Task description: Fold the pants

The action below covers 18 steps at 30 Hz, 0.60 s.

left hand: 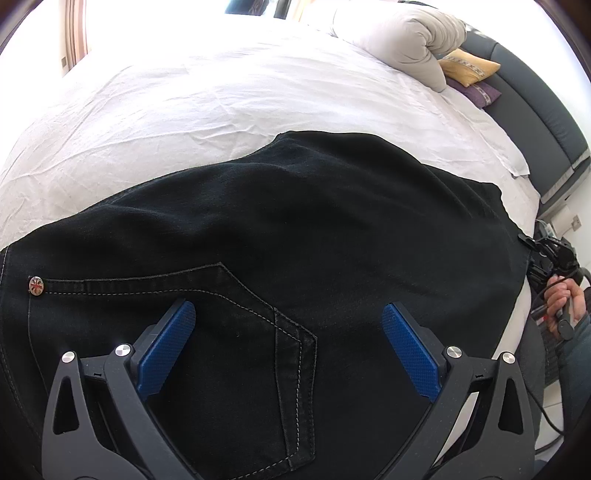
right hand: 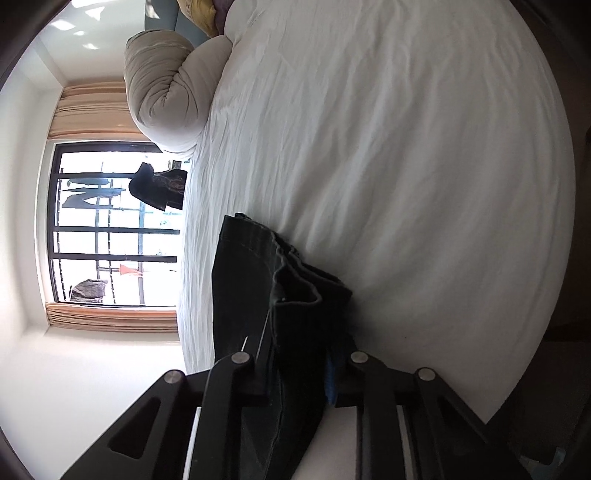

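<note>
Black denim pants (left hand: 295, 221) lie spread across the white bed sheet (left hand: 221, 92), a stitched pocket and a metal button (left hand: 37, 286) facing up. My left gripper (left hand: 288, 308) hovers just over the pocket area, its blue pads wide apart and holding nothing. In the right wrist view a bunched end of the pants (right hand: 280, 295) stands up off the sheet (right hand: 406, 147), and my right gripper (right hand: 299, 354) is shut on that fabric, with a sliver of blue pad (right hand: 330, 380) showing. The left wrist view shows a hand (left hand: 561, 302) holding that gripper at the pants' right edge.
A rolled beige duvet (left hand: 399, 33) and a yellow pillow (left hand: 469, 66) sit at the head of the bed by the dark headboard (left hand: 535, 110). A window (right hand: 110, 221) with curtains lies beyond the bed's far side.
</note>
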Each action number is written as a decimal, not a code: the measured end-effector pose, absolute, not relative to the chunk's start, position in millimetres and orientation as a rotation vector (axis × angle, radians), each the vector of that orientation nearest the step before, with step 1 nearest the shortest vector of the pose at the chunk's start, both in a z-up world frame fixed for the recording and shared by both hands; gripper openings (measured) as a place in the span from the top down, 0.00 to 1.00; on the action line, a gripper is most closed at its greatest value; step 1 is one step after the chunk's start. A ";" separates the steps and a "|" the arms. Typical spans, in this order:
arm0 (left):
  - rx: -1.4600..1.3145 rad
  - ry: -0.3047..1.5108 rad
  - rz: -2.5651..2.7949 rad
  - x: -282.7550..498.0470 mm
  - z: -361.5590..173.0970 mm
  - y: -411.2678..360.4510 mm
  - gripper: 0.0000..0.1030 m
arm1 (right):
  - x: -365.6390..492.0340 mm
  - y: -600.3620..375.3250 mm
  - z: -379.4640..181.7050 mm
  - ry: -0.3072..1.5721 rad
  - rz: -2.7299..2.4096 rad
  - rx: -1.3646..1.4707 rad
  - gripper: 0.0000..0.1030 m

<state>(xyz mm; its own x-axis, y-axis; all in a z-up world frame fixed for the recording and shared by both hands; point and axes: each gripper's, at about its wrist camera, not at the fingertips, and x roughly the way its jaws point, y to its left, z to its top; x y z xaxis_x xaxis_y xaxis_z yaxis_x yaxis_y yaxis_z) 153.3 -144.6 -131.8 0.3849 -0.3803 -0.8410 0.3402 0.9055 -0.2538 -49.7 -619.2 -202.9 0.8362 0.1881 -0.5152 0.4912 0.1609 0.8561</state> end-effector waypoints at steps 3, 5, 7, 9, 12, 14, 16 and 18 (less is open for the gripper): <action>-0.044 1.083 -0.456 153.8 -131.7 -145.2 0.00 | -52.6 -618.5 -204.1 0.571 -0.237 1.422 0.85; -0.048 1.084 -0.450 154.2 -131.3 -145.4 0.00 | -54.3 -618.0 -203.9 0.564 -0.245 1.421 0.88; -0.052 1.086 -0.439 154.9 -130.6 -146.5 0.00 | -53.5 -616.0 -200.7 0.564 -0.261 1.396 0.90; -0.059 1.087 -0.432 156.2 -130.5 -146.7 0.00 | -52.2 -613.4 -196.8 0.564 -0.279 1.374 0.91; -0.051 1.080 -0.430 157.1 -131.3 -147.0 0.00 | -50.8 -609.7 -191.6 0.564 -0.301 1.346 0.92; -0.031 1.080 -0.426 157.0 -131.9 -149.3 0.00 | -50.0 -607.9 -188.2 0.568 -0.312 1.326 0.92; -0.011 1.084 -0.418 156.9 -132.3 -152.2 0.00 | -49.7 -606.0 -183.9 0.569 -0.319 1.307 0.92; -0.004 1.085 -0.411 157.5 -132.5 -153.7 0.00 | -48.9 -604.1 -179.7 0.574 -0.327 1.284 0.93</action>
<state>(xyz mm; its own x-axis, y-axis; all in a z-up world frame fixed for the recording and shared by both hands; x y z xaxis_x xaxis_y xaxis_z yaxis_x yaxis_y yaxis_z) 157.5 -153.8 -132.5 0.3990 -0.3265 -0.8569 0.3225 0.9247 -0.2022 -48.9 -604.1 -179.7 0.8172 0.0842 -0.5702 0.5334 0.2642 0.8036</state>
